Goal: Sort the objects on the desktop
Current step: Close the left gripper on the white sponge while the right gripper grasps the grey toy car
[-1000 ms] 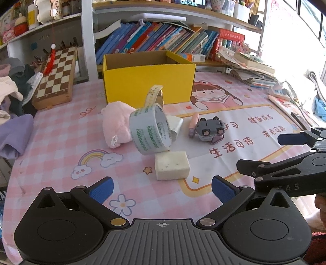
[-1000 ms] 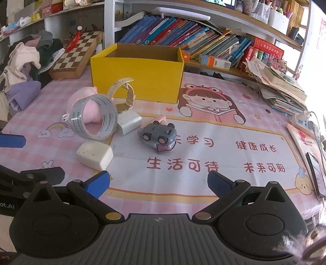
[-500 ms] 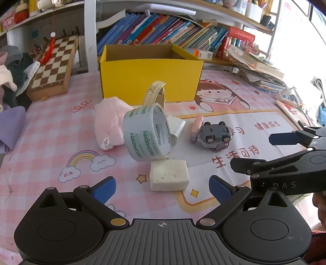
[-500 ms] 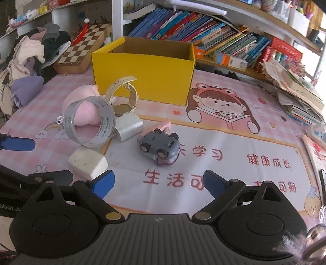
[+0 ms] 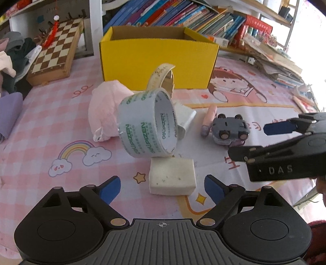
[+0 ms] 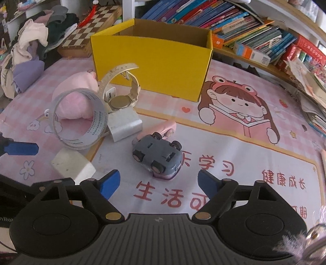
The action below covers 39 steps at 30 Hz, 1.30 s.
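Note:
On the pink mat a white eraser block (image 5: 172,176) lies between the fingertips of my left gripper (image 5: 162,187), whose jaws are closing without touching it. Behind it stands a clear tape roll (image 5: 148,124), a pink plush (image 5: 104,112), a cream watch (image 5: 163,78) on a white charger (image 5: 186,119), a pink tube (image 5: 208,120) and an overturned grey toy car (image 5: 230,130). My right gripper (image 6: 158,183) hovers just short of the toy car (image 6: 158,156), jaws closing, nothing between the pads. An open yellow box (image 6: 154,61) stands behind.
A chessboard (image 5: 55,55) and a heap of clothes (image 6: 34,44) lie at the left. Bookshelves (image 5: 173,16) run along the back, with stacked papers (image 5: 275,59) at the right. The right gripper's body (image 5: 285,155) crosses the left wrist view's right side.
Both grippers have moved forward and down toward the objects: the eraser now sits between the left fingertips and the toy car close before the right ones. Both pairs of jaws have narrowed.

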### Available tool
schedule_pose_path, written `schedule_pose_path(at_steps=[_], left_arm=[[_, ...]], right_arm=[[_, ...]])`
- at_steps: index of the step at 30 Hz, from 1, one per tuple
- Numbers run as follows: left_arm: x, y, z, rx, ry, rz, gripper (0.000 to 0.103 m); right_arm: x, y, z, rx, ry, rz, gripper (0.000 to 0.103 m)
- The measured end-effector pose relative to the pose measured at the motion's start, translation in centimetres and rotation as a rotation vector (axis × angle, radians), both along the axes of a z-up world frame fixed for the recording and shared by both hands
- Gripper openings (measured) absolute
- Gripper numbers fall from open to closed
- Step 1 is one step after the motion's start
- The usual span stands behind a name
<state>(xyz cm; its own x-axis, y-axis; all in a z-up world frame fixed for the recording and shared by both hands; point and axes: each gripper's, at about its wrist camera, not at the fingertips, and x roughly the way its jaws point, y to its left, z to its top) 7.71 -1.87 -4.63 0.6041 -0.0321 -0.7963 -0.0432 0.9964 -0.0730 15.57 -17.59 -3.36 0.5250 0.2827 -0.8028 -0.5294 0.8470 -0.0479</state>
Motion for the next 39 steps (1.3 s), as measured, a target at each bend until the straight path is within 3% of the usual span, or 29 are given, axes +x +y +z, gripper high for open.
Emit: schedule_pose_path(at_steps=[11, 17, 32, 36, 39], left_arm=[[1.2, -0.5, -0.9, 0.037, 0.032, 0.002, 0.083], [1.7, -0.9, -1.1, 0.051, 0.034, -0.022, 0.074], [2.2, -1.5, -1.6, 0.052, 0.055, -0.08, 0.053], [2.1, -1.2, -1.4, 0.033, 0.051, -0.067, 0.047], [1.9, -1.1, -1.3, 0.023, 0.048, -0.059, 0.045]], right_arm=[[2.5, 0.8, -1.1, -0.007, 0.042, 0.046, 0.078], [3.4, 1.2, -1.6, -0.018, 0.063, 0.051, 0.064], [4.1, 0.9, -2.1, -0.009, 0.09, 0.034, 0.054], [3.9, 0.6, -2.0, 0.001, 0.09, 0.021, 0.044], [3.7, 0.2, -1.7, 0.011, 0.085, 0.011, 0.042]])
